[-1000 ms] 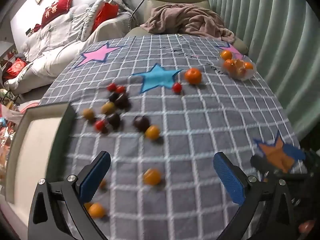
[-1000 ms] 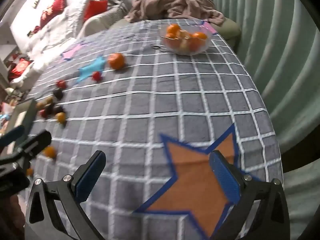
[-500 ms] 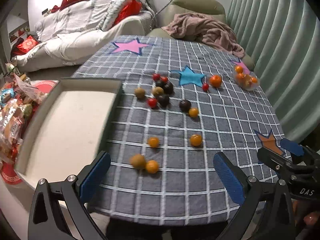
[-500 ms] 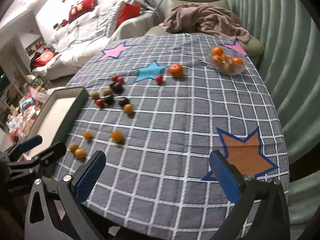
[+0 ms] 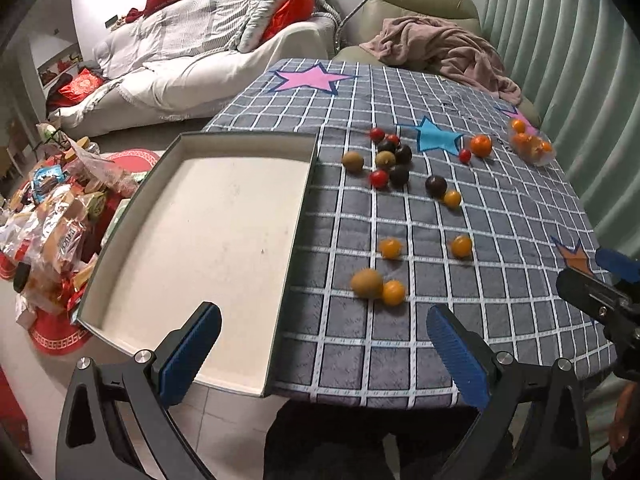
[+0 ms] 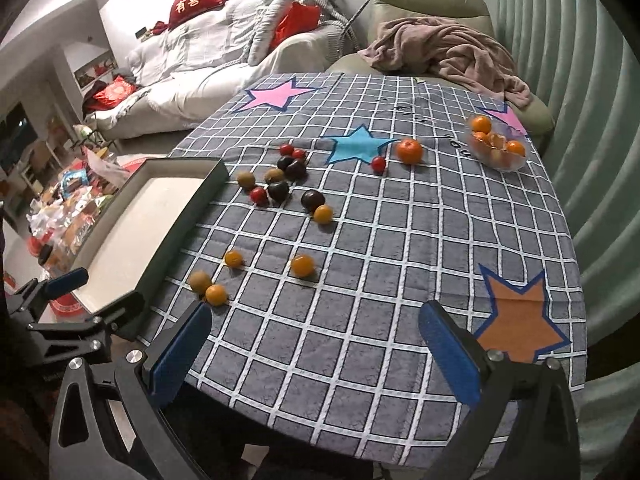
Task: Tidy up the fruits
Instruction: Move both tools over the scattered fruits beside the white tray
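- I hold my left gripper [image 5: 320, 352] and right gripper [image 6: 314, 356] off the table's near edge, both with jaws wide apart and empty, so the whole spread stays visible.
- Loose fruit lies scattered on the checked tablecloth [image 6: 400, 240]: a kiwi [image 5: 366, 283] touching a small orange fruit [image 5: 393, 293] sits nearest.
- The empty tray [image 5: 224, 216] lies at the left, presumably to receive them; a clear bowl [image 6: 498, 146] far right already holds oranges.

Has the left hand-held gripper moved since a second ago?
Yes. The left hand-held gripper has pulled back toward the table's near edge; the tray now shows whole.
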`<state>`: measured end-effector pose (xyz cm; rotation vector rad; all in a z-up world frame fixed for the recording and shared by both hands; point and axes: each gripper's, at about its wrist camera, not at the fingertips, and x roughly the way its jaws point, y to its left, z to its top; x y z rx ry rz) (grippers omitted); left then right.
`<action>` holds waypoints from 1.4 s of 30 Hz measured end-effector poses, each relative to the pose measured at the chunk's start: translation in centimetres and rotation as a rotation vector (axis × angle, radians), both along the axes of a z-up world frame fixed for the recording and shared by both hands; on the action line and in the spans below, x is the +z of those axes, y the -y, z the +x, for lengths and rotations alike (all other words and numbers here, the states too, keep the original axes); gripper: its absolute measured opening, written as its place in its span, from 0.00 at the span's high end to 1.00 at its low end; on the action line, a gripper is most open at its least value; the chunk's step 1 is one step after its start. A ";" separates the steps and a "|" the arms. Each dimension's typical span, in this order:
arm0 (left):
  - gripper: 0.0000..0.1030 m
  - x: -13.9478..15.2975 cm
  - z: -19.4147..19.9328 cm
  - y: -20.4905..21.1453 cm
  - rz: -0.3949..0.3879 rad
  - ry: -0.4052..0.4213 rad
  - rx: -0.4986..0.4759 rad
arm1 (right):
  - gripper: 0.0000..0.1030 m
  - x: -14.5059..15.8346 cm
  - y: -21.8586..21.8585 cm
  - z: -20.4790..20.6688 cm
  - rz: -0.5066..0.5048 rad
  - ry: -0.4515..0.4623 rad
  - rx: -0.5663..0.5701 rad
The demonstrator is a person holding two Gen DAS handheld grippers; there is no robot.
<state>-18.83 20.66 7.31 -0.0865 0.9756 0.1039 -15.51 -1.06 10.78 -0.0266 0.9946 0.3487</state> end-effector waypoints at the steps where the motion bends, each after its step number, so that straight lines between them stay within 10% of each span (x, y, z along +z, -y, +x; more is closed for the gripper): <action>1: 0.00 -0.2 -0.1 0.0 -0.001 -0.005 0.002 | 0.00 0.0 0.0 -0.1 -0.001 -0.002 0.000; 42: 0.00 -3.3 0.6 2.7 0.032 -0.122 -0.023 | 0.00 -3.1 1.6 0.6 0.031 -0.069 -0.036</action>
